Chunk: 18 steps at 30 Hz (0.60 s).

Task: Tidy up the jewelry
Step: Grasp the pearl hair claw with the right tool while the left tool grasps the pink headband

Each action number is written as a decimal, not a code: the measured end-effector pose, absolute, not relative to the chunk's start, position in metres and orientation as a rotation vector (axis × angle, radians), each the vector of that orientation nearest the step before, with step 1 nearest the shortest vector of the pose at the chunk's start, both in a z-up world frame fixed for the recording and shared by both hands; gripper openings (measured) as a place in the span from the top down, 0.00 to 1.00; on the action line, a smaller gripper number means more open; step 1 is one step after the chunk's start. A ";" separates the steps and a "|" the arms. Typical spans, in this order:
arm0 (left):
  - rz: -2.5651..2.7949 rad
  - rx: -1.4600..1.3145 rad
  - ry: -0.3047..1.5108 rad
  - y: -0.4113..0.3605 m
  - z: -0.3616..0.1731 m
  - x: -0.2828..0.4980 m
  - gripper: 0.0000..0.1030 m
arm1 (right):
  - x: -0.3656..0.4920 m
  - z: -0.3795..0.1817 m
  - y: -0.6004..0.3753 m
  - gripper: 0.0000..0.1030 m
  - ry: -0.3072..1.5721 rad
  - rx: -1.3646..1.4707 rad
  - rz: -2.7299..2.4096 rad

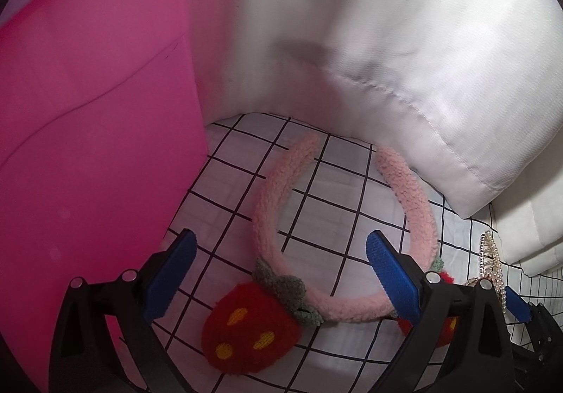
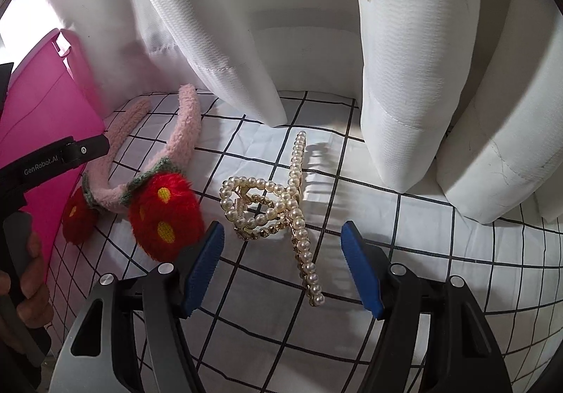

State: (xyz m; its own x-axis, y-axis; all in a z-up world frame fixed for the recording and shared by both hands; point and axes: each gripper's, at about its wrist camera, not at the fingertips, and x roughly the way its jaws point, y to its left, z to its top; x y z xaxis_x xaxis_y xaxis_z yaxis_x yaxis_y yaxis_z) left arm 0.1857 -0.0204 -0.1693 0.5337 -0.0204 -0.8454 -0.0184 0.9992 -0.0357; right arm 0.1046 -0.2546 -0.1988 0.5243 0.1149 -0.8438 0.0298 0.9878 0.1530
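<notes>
As both claws are seen with jaws spread wide and nothing between the blue pads, no item is judged to be held yet. Nearest the right gripper (image 2: 283, 266), the pearl hair claw (image 2: 278, 206) is found lying on the grid-patterned cloth (image 2: 422, 234), just ahead of the fingertips. It is judged light, rigid and slippery at the beads, with a spring hinge that could be strained; a hold across its beaded body is advised, not on the long prong. Before the left gripper (image 1: 278, 273), the pink fleece headband (image 1: 278, 203) lies flat with its red strawberry ornament (image 1: 251, 328) close to the pads. It is judged soft outside, springy within and easily gripped at the band. Beyond, the pink box (image 1: 98, 111) is shown large only in the left view, while the hair claw's full shape is shown only in the right, backed by white curtains (image 2: 404, 76).
</notes>
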 end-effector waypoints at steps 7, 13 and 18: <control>0.018 -0.040 1.013 -0.020 -0.179 0.198 0.08 | 0.108 -0.203 -0.255 0.36 1.024 0.161 0.051; 0.022 -0.043 1.044 -0.019 -0.192 0.209 0.08 | 0.115 -0.206 -0.250 0.36 1.019 0.136 0.039; 0.032 -0.032 1.058 -0.020 -0.203 0.217 0.08 | 0.119 -0.206 -0.248 0.36 1.014 0.102 0.032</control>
